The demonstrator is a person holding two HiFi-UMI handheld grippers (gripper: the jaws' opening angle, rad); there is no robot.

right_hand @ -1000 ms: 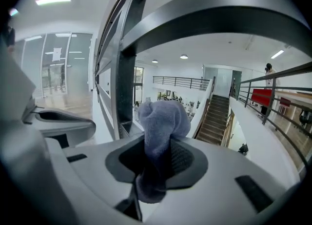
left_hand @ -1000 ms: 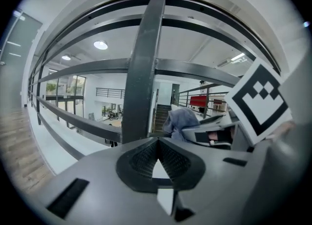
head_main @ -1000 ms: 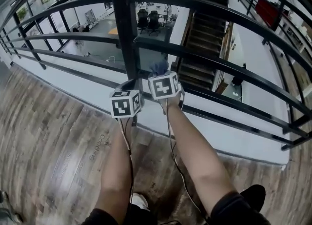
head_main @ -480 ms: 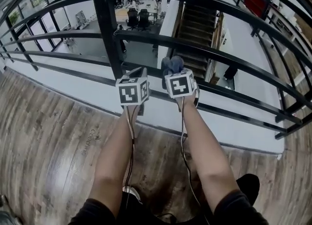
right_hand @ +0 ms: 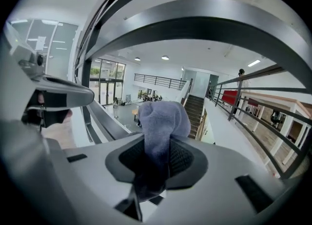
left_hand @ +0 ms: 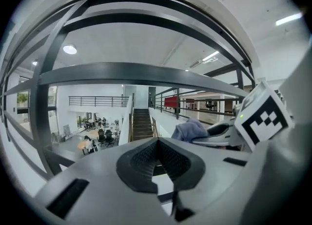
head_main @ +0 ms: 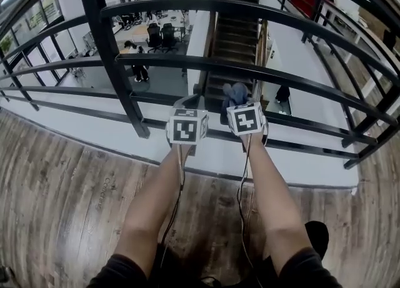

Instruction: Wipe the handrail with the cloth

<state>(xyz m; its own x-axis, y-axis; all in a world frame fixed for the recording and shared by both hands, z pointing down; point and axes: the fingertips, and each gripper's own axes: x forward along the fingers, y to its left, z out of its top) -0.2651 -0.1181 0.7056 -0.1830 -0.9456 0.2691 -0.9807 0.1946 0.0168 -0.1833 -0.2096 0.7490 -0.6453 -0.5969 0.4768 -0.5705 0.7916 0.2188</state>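
The cloth [right_hand: 163,121], soft, light and floppy (likely to bunch), is pinched by one end in the right claw [right_hand: 155,163], near the handrail [head_main: 262,71] bars; left claw [left_hand: 157,156] closed, empty

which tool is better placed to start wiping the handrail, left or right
Right. The right tool is shut on the cloth, which sticks out ahead of its jaws toward the handrail. The left tool is shut with nothing between its jaws.
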